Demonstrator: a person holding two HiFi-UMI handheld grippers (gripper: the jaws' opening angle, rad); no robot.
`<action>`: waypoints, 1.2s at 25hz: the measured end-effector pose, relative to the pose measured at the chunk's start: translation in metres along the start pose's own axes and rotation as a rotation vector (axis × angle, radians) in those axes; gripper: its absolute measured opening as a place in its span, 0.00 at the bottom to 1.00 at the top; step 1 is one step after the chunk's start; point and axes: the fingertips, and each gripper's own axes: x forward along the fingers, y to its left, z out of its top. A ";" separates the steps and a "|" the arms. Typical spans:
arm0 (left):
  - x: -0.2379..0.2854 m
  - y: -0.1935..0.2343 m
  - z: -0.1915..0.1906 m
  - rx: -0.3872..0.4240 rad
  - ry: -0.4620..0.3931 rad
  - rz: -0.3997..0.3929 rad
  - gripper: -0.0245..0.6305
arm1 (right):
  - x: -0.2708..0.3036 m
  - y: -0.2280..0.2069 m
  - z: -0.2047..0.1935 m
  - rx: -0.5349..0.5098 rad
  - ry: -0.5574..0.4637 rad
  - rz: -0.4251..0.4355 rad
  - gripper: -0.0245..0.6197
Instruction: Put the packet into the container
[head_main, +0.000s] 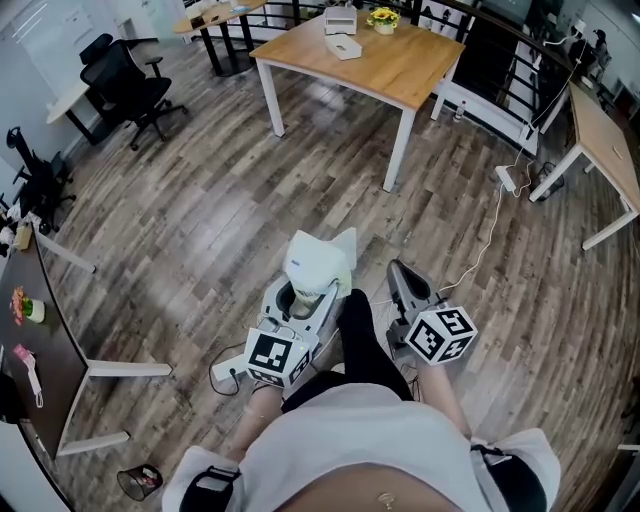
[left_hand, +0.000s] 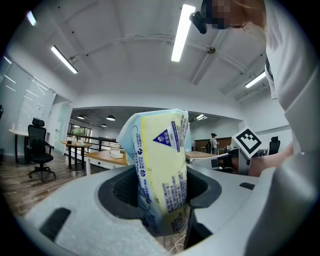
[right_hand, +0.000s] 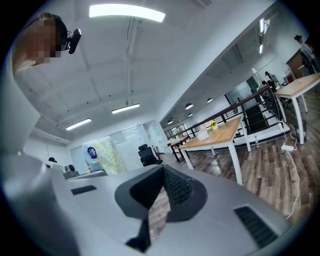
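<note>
Left gripper (left_hand: 161, 210): jaws clamped on the packet (left_hand: 162, 165), which stands upright between them, above the floor (head_main: 190, 220). Right gripper (right_hand: 159, 197): jaws nearly together and empty, just right of the packet. Open wood floor lies ahead. A table (head_main: 400, 65) stands well beyond, with a chair (head_main: 125, 85) at far left.

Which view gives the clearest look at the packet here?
The left gripper view: the packet fills the centre, print visible, clamped in the left gripper. The head view shows only its pale top; the right gripper view shows it small, at left.
</note>
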 end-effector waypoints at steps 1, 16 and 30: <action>0.002 0.003 -0.001 -0.001 0.002 0.001 0.37 | 0.004 -0.001 0.000 0.002 -0.001 0.003 0.05; 0.084 0.066 -0.001 -0.018 -0.003 0.027 0.37 | 0.094 -0.051 0.031 -0.008 0.007 0.016 0.05; 0.184 0.134 0.001 -0.029 0.003 0.050 0.37 | 0.191 -0.109 0.070 -0.008 0.021 0.040 0.05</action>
